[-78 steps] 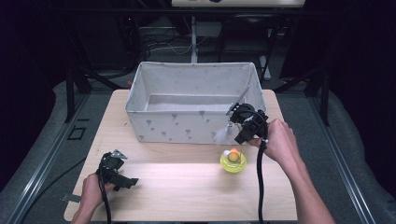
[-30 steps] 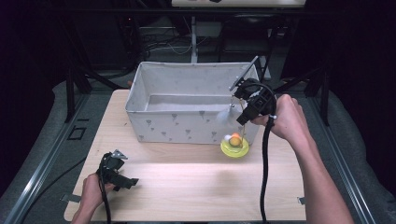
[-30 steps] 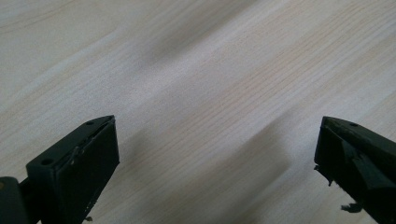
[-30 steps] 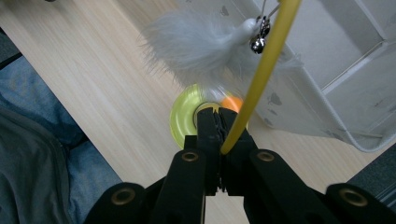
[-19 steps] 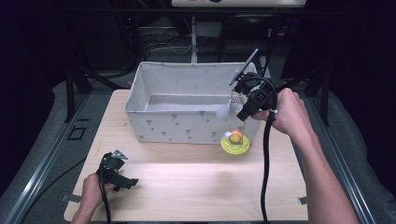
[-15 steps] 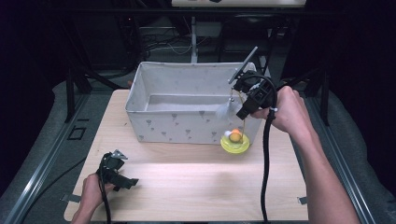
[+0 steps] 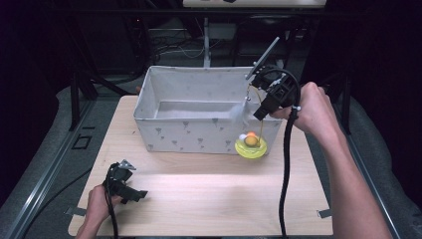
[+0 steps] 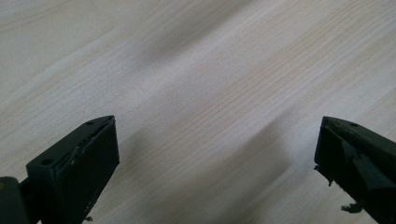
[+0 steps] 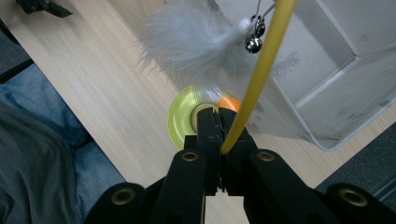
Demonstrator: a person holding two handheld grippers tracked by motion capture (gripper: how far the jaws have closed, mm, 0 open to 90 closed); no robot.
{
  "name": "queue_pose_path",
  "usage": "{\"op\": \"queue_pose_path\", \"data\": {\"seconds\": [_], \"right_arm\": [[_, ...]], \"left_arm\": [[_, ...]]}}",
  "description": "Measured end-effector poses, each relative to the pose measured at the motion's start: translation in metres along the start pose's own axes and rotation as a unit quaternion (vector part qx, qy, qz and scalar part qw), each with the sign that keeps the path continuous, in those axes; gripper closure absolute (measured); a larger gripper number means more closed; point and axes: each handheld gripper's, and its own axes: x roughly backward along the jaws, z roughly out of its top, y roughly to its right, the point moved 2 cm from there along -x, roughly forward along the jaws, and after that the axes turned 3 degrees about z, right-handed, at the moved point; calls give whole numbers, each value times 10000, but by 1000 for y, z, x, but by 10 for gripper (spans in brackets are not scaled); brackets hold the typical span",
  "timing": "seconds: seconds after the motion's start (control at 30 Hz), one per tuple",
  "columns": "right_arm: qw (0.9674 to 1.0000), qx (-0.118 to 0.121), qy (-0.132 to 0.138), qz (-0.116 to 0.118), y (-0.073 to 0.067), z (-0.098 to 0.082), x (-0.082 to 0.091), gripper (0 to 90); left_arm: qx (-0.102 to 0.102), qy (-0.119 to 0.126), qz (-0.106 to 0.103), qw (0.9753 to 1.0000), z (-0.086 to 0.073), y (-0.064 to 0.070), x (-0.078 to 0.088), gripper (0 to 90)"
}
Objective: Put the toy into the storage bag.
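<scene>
My right gripper [image 7: 259, 115] [image 9: 217, 115] is shut on the thin yellow wand [image 9: 262, 69] of a cat toy. A grey feather tuft [image 9: 189, 41] [image 7: 237, 113] and a small bell [image 9: 253, 44] dangle off the wand's far end. Below the jaws sits the toy's yellow-green disc [image 7: 250, 147] [image 9: 179, 122] with an orange ball [image 7: 251, 140] [image 9: 232, 103], raised level with the front wall of the white fabric box [image 7: 189, 135]. My left gripper [image 7: 141, 194] [image 8: 217, 126] rests low over the wooden table [image 8: 201, 70] at the near left, open with nothing between its jaws.
The white box [image 9: 327, 70] with grey triangles stands at the back middle of the table [image 7: 209, 194], open-topped and bare inside. A person's clothed legs [image 9: 42, 154] lie past the near table edge. Dark metal stands and cables [image 7: 204, 35] rise behind the table.
My right hand has risen and carried the toy up, so the disc has come up from the table toward the box's front wall. The left gripper has stayed put.
</scene>
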Motion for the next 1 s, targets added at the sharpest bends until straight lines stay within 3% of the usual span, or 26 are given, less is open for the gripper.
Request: {"op": "queue_pose_path", "data": {"seconds": [1.0], "right_arm": [[9995, -162, 203, -190, 12, 10, 36, 885]], "left_arm": [[3, -2, -30, 10000, 0, 0, 0, 0]]}}
